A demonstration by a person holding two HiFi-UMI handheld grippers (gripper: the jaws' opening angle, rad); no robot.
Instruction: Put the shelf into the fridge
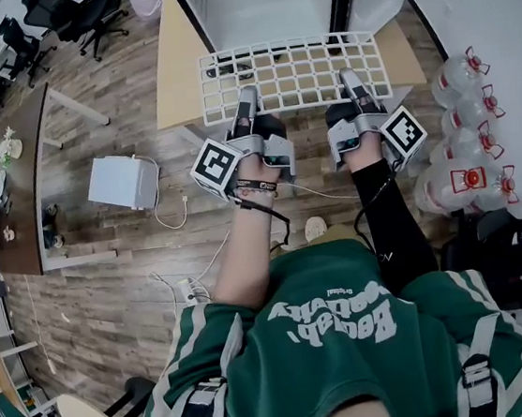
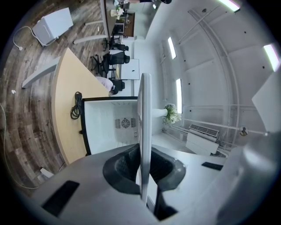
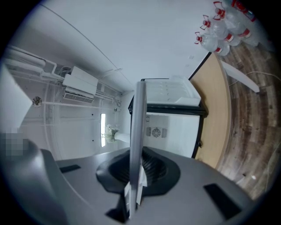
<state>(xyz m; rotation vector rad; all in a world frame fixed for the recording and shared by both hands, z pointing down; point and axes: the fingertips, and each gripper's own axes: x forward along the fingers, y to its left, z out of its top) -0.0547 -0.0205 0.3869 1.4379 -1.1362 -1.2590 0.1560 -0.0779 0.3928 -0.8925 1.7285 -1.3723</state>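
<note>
Holds white wire shelf [image 1: 289, 75] level by near edge: left gripper [image 1: 248, 93] pinched shut on near-left rim, right gripper [image 1: 352, 78] pinched on near-right rim. Sits out ahead of both grippers, far edge close to mouth of open fridge [image 1: 259, 0] on wooden table [image 1: 175, 81]. Shows edge-on between jaws in both gripper views, pads tight against it.

Light: bright, even, from long white ceiling strip lamps [image 2: 172, 47]
Edges: fisheye bend, black corners in both gripper views
</note>
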